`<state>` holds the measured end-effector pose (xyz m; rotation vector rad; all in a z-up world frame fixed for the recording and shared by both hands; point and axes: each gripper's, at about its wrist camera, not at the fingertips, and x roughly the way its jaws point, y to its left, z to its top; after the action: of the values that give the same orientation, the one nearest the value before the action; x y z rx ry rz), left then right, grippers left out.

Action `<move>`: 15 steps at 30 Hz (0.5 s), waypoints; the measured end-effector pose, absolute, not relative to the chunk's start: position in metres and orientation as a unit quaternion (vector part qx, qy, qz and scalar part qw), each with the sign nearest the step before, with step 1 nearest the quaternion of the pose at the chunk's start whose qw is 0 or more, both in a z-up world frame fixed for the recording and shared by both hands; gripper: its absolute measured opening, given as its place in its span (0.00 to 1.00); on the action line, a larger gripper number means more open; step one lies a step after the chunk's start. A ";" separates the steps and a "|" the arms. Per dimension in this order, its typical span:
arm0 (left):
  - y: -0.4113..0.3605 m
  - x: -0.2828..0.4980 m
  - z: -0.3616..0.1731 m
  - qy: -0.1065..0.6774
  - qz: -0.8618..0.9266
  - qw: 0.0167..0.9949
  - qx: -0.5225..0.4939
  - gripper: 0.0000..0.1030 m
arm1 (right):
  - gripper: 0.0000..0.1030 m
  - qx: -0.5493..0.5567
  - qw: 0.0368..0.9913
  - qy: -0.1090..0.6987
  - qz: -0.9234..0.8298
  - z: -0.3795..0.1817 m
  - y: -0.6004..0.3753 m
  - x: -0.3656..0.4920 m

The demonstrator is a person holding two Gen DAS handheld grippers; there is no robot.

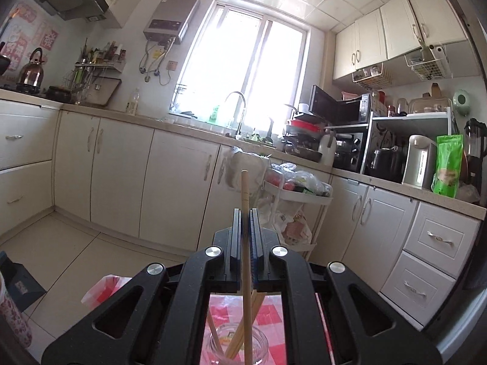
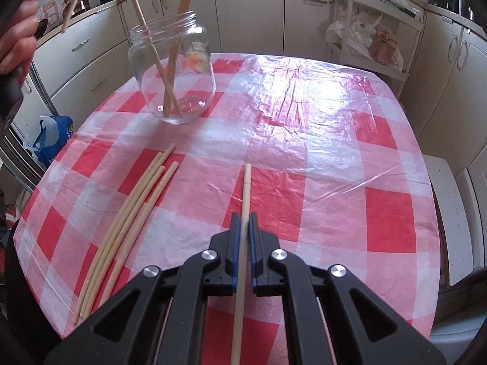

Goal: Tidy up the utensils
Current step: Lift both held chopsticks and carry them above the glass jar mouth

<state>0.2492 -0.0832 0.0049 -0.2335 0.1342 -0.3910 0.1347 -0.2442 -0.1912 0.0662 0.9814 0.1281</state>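
My left gripper (image 1: pixel 245 213) points level across the kitchen and is shut on a pale wooden chopstick (image 1: pixel 245 188) that stands upright between its pads. Below it a clear glass jar (image 1: pixel 261 345) holds three chopsticks. In the right wrist view that jar (image 2: pixel 173 67) stands at the table's far left, and a person's hand (image 2: pixel 15 45) at the left edge carries the left tool with its chopstick (image 2: pixel 76 0) above and left of the jar. My right gripper (image 2: pixel 243 217) is shut on another chopstick (image 2: pixel 247 182), low over the checked tablecloth (image 2: pixel 304 121). Several loose chopsticks (image 2: pixel 131 219) lie to its left.
A white trolley (image 2: pixel 365 30) stuffed with plastic bags stands beyond the table's far edge. A white stool (image 2: pixel 447 213) sits by the right edge. A blue bag (image 2: pixel 51 140) lies on the floor at left. Cream cabinets (image 1: pixel 121 170) line the walls.
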 end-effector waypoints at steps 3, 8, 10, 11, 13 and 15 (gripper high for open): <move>-0.089 0.264 0.002 0.054 -0.181 0.974 -0.121 0.05 | 0.06 0.039 0.881 0.468 0.064 -0.192 -0.246 0.135; -0.105 0.277 -0.009 0.032 -0.167 0.980 -0.106 0.05 | 0.06 0.049 0.880 0.467 0.068 -0.192 -0.249 0.137; -0.110 0.281 -0.015 0.028 -0.164 0.981 -0.099 0.05 | 0.06 0.059 0.879 0.468 0.071 -0.192 -0.251 0.138; -0.113 0.283 -0.018 0.028 -0.163 0.981 -0.097 0.05 | 0.06 0.066 0.878 0.469 0.072 -0.192 -0.253 0.139; -0.115 0.288 -0.025 0.032 -0.160 0.982 -0.095 0.05 | 0.06 0.077 0.876 0.469 0.075 -0.192 -0.255 0.139; -0.115 0.291 -0.032 0.036 -0.158 0.983 -0.091 0.05 | 0.06 0.085 0.875 0.470 0.077 -0.192 -0.257 0.140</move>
<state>0.2906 -0.1155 -0.0321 -0.1829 0.0728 -0.3181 0.1400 -0.2573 -0.1923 0.1782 0.9802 0.1598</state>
